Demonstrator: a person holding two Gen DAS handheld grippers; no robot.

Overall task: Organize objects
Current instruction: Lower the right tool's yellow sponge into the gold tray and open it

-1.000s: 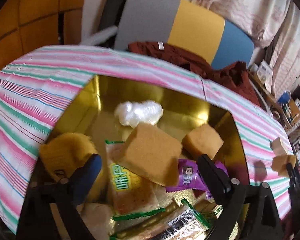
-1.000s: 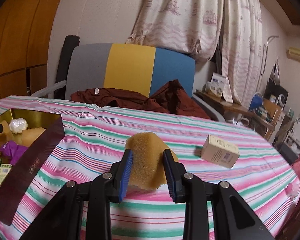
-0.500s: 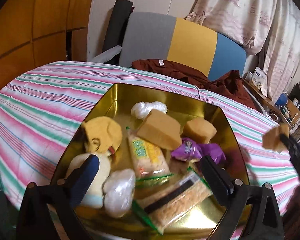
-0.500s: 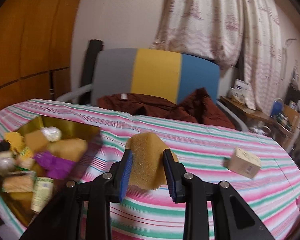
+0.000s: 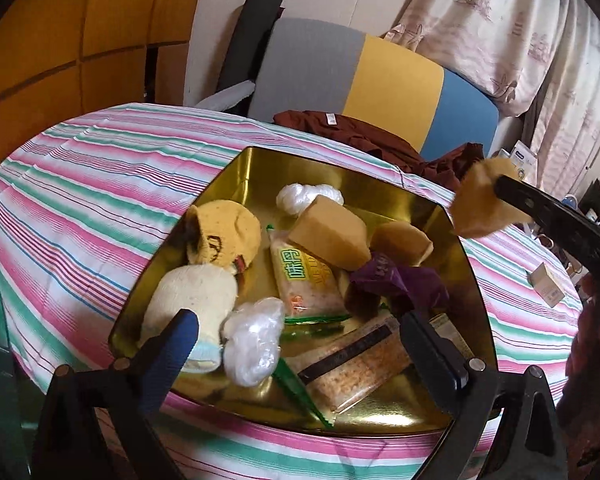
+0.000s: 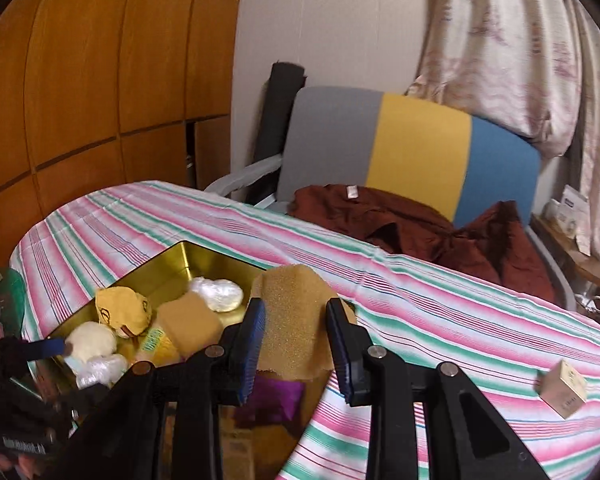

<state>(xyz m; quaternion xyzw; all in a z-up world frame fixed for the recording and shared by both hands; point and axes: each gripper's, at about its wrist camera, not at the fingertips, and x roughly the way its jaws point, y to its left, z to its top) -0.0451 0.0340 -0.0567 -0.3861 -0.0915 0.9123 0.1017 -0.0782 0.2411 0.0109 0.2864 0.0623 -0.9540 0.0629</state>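
Sponge in the air at the tin's rim, one small box left outside.

On the left, the gold tin [image 5: 236, 184] on the striped worktop [image 5: 80, 184] already holds most of the things: a yellow cap [image 5: 224, 232], a cream sock [image 5: 192, 300], two plastic wads, snack packets, a purple wrapper [image 5: 396, 280] and two tan sponge blocks. The left tongs [image 5: 296, 344] stand wide and empty over the tin's near edge, at 6 o'clock. To the right, the right tongs [image 6: 296, 344] are clamped narrow on the sponge [image 6: 292, 320], which hangs above the tin's rim at about 2 o'clock in the left view. Its long axis runs roughly upright between the pads, the broad top pointing away from the camera. At far right, at 4 o'clock, the small box [image 6: 562, 388] lies on the worktop, well apart from the tin; I judge it the last thing to gather.
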